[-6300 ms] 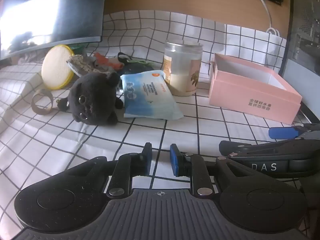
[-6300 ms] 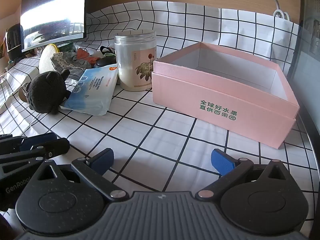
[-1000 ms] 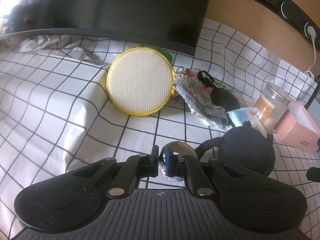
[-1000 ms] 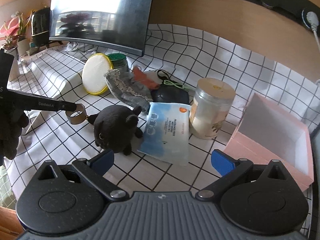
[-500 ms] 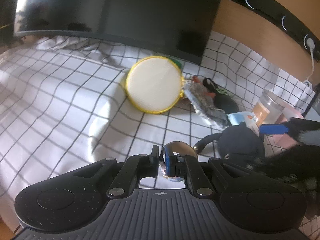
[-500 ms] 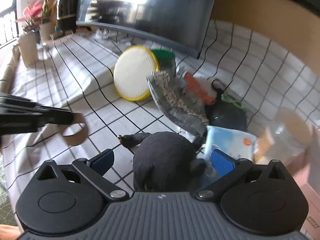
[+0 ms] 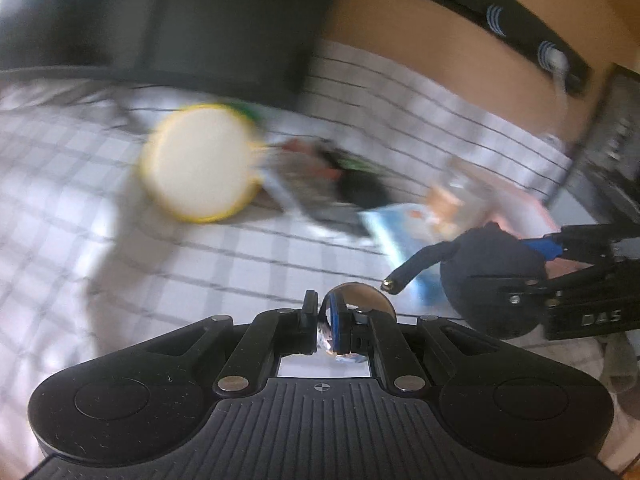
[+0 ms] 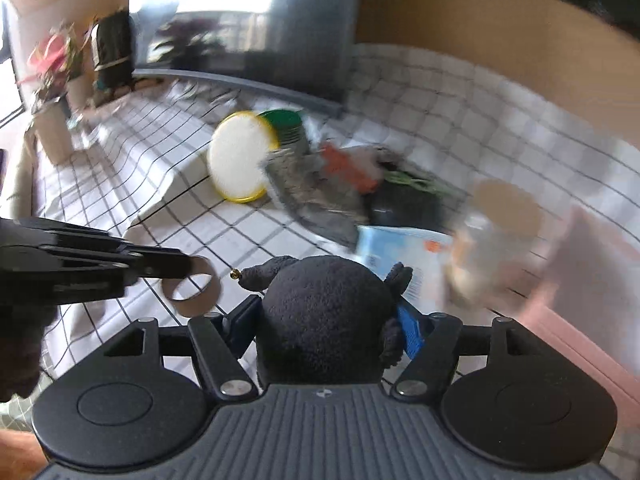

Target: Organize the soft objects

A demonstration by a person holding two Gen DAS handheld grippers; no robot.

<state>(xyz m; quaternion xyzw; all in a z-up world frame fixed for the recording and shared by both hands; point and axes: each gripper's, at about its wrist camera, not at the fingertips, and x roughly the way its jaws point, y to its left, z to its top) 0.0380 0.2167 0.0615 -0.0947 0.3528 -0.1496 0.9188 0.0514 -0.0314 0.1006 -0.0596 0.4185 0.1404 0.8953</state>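
Right wrist view: the gridded desk [image 8: 248, 236] lies blurred below, the pink box [image 8: 592, 280] at its right edge. Half a second ago the black plush toy [image 8: 324, 312] sat between spread right tongs [image 8: 328, 332]; now they are clenched on it and it looks lifted, probably bound for the box. The left tongs [image 7: 326, 322] stay pinched on the cardboard ring [image 8: 192, 286].

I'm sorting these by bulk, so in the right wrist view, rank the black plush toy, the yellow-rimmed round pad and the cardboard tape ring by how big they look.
1. black plush toy, though it sits nearest the camera, so this may flatter it
2. yellow-rimmed round pad, blurred and farther off
3. cardboard tape ring
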